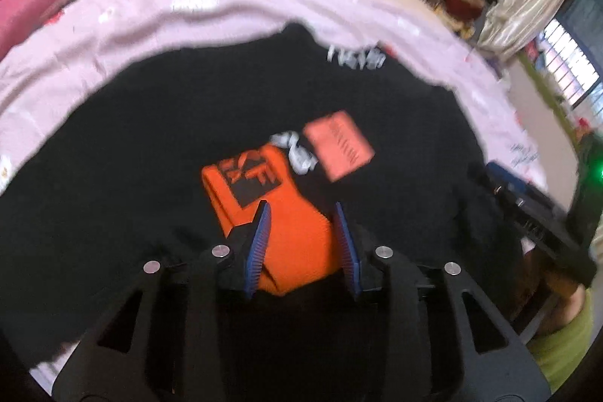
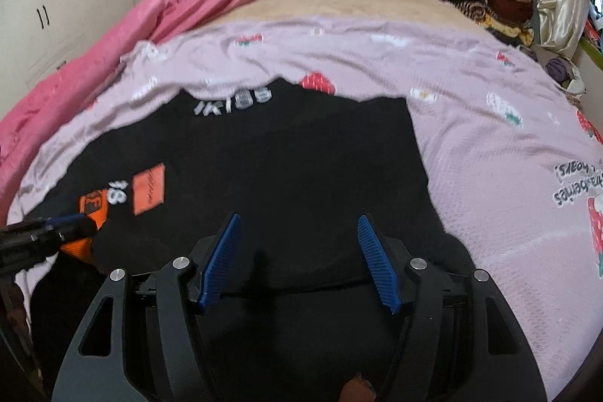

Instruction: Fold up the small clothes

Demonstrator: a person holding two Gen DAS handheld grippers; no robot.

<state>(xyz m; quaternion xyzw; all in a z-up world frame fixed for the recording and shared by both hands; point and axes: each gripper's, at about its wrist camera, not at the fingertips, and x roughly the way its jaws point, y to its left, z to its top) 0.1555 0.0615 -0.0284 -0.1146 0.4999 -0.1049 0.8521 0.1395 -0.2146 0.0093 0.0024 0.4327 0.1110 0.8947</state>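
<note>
On a bed (image 2: 471,145) spread with a pale pink strawberry-print sheet, we work a black garment (image 2: 286,168) that lies flat along the near edge, its white lettering toward the headboard and its orange patch (image 1: 338,145) toward the left side. Our left gripper (image 1: 301,210) sits over an orange cuff (image 1: 286,225) of the same garment, its blue fingers (image 1: 260,236) parted slightly with the cuff lying between them; the pads look just clear of the cloth, so we judge nothing is pinched. Our right gripper (image 2: 299,225) hovers over the plain black cloth nearer the bed's right side, fingers spread wide and empty, with a dark hem line running just below them. To do this step well, we judge both grips should land on the near hem, one at each end, taking both layers, so that the cloth rises evenly. The cuff should stay flat where it lies, not dragged along. Both views are blurred, so the fold line itself is hard to read. Stacks of clothes wait at the bed's far right corner, well apart.
</note>
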